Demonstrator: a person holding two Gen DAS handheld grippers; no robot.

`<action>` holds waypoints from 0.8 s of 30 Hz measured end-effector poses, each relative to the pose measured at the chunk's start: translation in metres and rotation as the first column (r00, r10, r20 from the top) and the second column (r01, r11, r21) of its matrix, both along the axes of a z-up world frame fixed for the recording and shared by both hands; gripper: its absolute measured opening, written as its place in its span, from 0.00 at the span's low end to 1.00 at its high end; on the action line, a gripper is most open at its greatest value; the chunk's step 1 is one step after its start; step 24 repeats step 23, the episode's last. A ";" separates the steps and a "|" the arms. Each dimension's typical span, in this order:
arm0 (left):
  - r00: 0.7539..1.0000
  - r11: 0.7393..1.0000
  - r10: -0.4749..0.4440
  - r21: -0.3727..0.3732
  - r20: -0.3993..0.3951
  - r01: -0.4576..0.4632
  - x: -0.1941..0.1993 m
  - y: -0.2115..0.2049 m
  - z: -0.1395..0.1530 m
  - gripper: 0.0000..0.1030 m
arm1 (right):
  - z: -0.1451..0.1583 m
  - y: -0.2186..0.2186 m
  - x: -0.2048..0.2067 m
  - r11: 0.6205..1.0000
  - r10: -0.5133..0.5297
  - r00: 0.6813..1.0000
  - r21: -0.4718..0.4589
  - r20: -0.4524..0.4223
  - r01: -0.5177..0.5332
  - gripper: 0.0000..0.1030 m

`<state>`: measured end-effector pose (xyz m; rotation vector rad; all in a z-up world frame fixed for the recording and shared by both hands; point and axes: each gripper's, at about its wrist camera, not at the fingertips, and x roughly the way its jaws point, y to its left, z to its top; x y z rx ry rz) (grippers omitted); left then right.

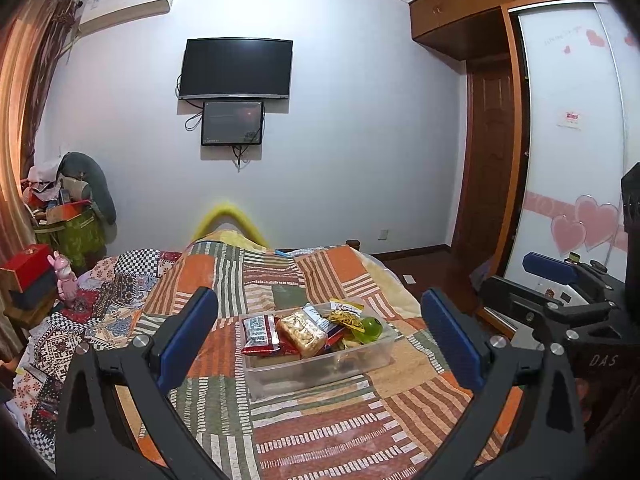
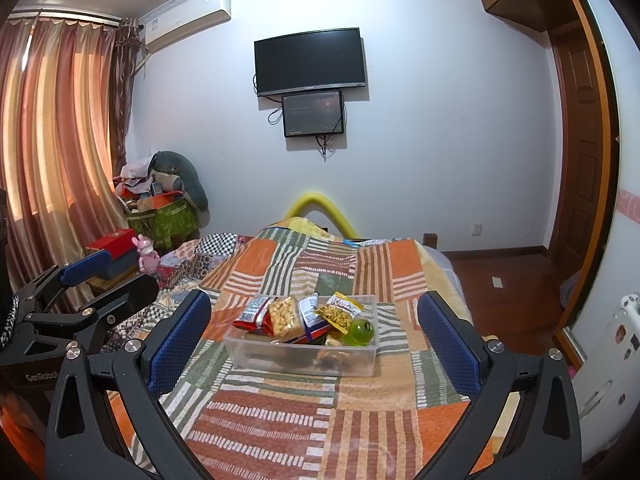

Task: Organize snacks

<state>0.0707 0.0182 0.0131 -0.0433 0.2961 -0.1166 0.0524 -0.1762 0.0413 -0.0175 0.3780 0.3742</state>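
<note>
A clear plastic bin (image 1: 320, 372) (image 2: 260, 354) sits on the patchwork bed. It holds several snacks: a red packet (image 1: 260, 334) (image 2: 250, 314), a clear bag of peanuts (image 1: 302, 332) (image 2: 284, 316), a yellow packet (image 1: 344, 314) (image 2: 340, 310) and a green round item (image 1: 370, 328) (image 2: 362, 332). My left gripper (image 1: 320, 344) is open and empty, held above the bed short of the bin. My right gripper (image 2: 314, 344) is open and empty, also short of the bin. Each gripper shows at the edge of the other's view.
The patchwork quilt (image 1: 320, 440) covers the bed. A red box (image 1: 28, 268) and pink toy (image 1: 66, 280) stand at the left. A cluttered green bag (image 2: 172, 216) is in the corner. A TV (image 1: 236, 68) hangs on the far wall; a wardrobe (image 1: 568, 140) is at the right.
</note>
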 end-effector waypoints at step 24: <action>0.999 0.999 0.032 -0.010 -0.021 -0.032 0.009 0.002 -0.006 1.00 | -0.002 0.001 0.000 1.000 0.000 1.000 -0.006 -0.008 0.000 1.00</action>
